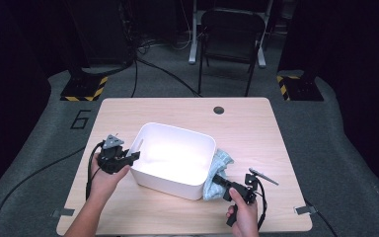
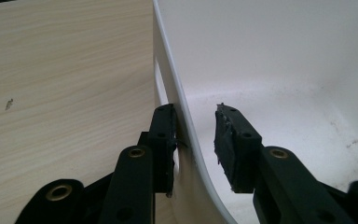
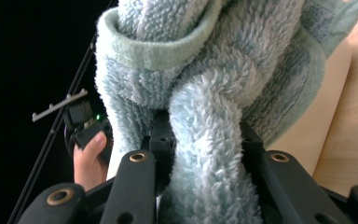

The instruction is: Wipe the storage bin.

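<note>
Left gripper [image 1: 137, 156] astride bin [image 1: 148, 131] wall, unclamped, for steadying; right gripper [image 1: 213, 180] clamped on towel [image 1: 219, 163], lifting binward.

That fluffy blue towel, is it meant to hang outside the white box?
It looks odd: the fluffy light-blue towel droops over the outside wall of the white plastic bin, bunched between the right gripper's fingers. Dark specks dirty the bin's floor.

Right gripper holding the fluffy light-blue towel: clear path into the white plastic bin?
Probably yes. The right gripper grips the fluffy light-blue towel right beside the white plastic bin, whose top is open; the left gripper straddles the far wall.
</note>
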{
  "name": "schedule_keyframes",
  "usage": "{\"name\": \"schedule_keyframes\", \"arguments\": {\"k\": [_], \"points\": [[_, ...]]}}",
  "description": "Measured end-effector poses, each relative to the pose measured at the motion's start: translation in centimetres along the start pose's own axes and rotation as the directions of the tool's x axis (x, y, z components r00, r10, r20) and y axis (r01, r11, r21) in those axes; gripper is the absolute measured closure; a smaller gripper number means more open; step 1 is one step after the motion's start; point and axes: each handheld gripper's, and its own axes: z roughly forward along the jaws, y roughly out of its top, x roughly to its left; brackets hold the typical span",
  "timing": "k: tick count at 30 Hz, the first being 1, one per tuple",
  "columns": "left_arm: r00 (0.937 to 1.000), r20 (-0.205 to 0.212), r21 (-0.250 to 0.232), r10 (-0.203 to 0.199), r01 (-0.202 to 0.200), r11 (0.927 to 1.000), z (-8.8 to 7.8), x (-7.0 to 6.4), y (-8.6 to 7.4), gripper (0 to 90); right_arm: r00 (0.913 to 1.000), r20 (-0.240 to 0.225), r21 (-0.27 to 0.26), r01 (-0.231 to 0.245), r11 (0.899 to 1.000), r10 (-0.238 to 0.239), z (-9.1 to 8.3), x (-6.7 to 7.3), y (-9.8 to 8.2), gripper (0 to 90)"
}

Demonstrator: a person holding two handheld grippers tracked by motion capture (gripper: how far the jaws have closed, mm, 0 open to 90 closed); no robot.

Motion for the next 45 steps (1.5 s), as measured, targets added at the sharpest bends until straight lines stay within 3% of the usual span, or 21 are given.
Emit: {"name": "schedule_keyframes", "arguments": {"k": [1,10,11,13,20,24,26,30,33,35,37,39,41,43,45], "points": [[0.9999,-0.010,-0.012,-0.003,0.003,0.9999,0.0,-0.2,-0.1,67.4,0.9998,0.004,0.005,-0.020,1.000,0.020,0.0,0.1,0.1,67.9],[0.9991,-0.026,-0.027,-0.033,0.033,0.9991,-0.8,-0.6,-0.9,60.0,0.9996,0.025,-0.012,-0.011,1.000,0.012,0.7,0.0,1.2,68.2],[0.9990,-0.024,-0.024,-0.039,0.038,0.9990,-0.9,-0.6,-1.0,58.8,0.9993,0.033,-0.016,0.019,1.000,-0.018,0.9,-0.1,1.5,68.2],[0.9982,-0.028,-0.034,-0.053,0.052,0.9981,-1.0,-0.6,-1.1,57.5,0.9987,0.046,-0.010,0.021,1.000,-0.020,1.1,0.1,1.7,68.1],[0.9977,-0.037,-0.052,-0.057,0.055,0.9971,-0.8,-0.9,-1.3,52.8,0.9991,0.024,-0.003,0.036,0.999,-0.036,0.9,0.6,2.4,67.0],[0.9976,-0.030,-0.052,-0.063,0.061,0.9968,-0.7,-0.9,-1.3,53.0,0.9949,0.037,0.010,0.093,0.996,-0.093,0.6,1.0,2.1,67.1],[0.9980,-0.032,-0.042,-0.054,0.053,0.9977,-0.8,-0.9,-1.2,53.6,0.9963,0.042,0.013,0.074,0.997,-0.075,0.7,0.9,1.9,67.5],[0.9978,-0.046,-0.040,-0.048,0.047,0.9981,-0.8,-1.0,-1.1,56.7,0.9883,0.107,0.018,0.107,0.994,-0.109,1.0,0.2,0.8,68.9],[0.9974,-0.055,-0.040,-0.046,0.044,0.9982,-0.7,-0.9,-1.1,58.9,0.9876,0.133,0.022,0.080,0.997,-0.083,1.3,-0.6,0.1,69.7],[0.9973,-0.059,-0.042,-0.044,0.041,0.9982,-0.7,-0.9,-1.1,59.3,0.9811,0.175,0.039,0.077,0.996,-0.083,1.6,-1.1,-0.2,69.9],[0.9973,-0.057,-0.040,-0.046,0.044,0.9982,-0.7,-0.9,-1.0,59.8,0.9798,0.189,0.042,0.056,0.998,-0.063,1.8,-1.8,-0.6,70.0],[0.9973,-0.056,-0.040,-0.048,0.045,0.9982,-0.6,-0.8,-1.0,59.8,0.9735,0.217,0.062,0.062,0.996,-0.074,2.0,-2.5,-0.8,70.0],[0.9972,-0.056,-0.041,-0.050,0.048,0.9980,-0.6,-0.8,-1.0,59.9,0.9721,0.230,0.069,0.032,0.997,-0.047,2.3,-3.1,-1.1,70.0],[0.9972,-0.056,-0.041,-0.050,0.047,0.9980,-0.6,-0.8,-1.0,59.9,0.9673,0.247,0.072,0.040,0.997,-0.057,2.6,-3.7,-1.3,70.0],[0.9971,-0.056,-0.044,-0.050,0.048,0.9979,-0.6,-0.8,-1.0,59.9,0.9549,0.290,0.100,0.034,0.994,-0.062,2.8,-4.0,-1.4,70.1]]}}
